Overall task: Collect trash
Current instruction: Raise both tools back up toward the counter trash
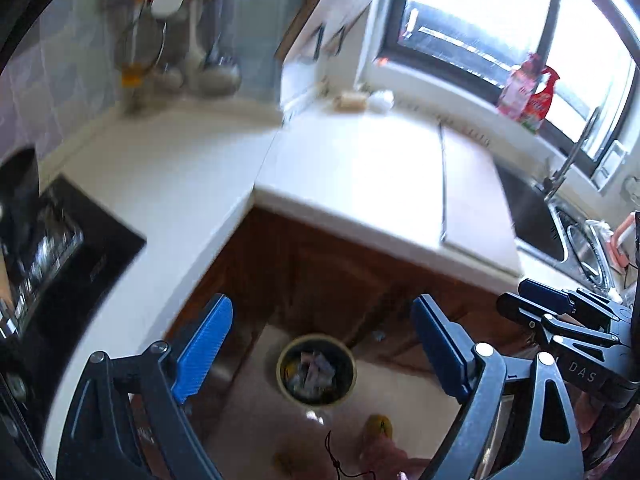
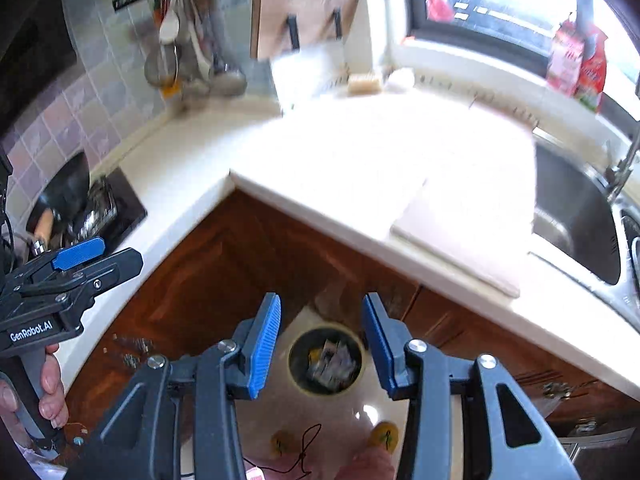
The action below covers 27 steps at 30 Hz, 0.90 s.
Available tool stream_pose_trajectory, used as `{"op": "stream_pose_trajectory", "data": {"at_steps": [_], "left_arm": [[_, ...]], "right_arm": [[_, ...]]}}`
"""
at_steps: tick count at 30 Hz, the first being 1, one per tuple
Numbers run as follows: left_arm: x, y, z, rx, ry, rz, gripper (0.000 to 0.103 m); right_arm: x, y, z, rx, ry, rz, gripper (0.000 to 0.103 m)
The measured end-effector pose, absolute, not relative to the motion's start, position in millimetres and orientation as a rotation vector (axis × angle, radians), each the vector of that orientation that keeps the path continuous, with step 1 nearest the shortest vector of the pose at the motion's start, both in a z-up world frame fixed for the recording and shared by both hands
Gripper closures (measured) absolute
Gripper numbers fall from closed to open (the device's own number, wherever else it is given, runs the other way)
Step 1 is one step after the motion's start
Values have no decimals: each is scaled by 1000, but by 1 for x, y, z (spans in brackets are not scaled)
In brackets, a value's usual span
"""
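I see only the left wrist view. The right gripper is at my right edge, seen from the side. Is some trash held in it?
Observer: No. The right wrist view looks straight along the right gripper. It is partly open with nothing in the gap, and the trash bin on the floor shows through.
Operator: Thank you. And what carries the left gripper? My view shows no hand.
Observer: A hand is wrapped around the handle below the left gripper.
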<state>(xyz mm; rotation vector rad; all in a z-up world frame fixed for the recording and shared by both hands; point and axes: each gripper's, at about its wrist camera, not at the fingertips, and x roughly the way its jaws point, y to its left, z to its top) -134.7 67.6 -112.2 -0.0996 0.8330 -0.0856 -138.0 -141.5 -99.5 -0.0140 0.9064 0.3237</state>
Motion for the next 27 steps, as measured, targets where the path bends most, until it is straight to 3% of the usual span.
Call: {"op": "stream_pose_trajectory", "data": {"at_steps": [16, 27], "left_arm": [[-89, 55, -7, -39, 655, -137, 8], [-1, 11, 30, 36, 596, -82, 4]], "right_arm": [[-129, -155, 5, 4, 742, 195, 59], [-33, -196, 47, -1, 762, 228, 59]]}}
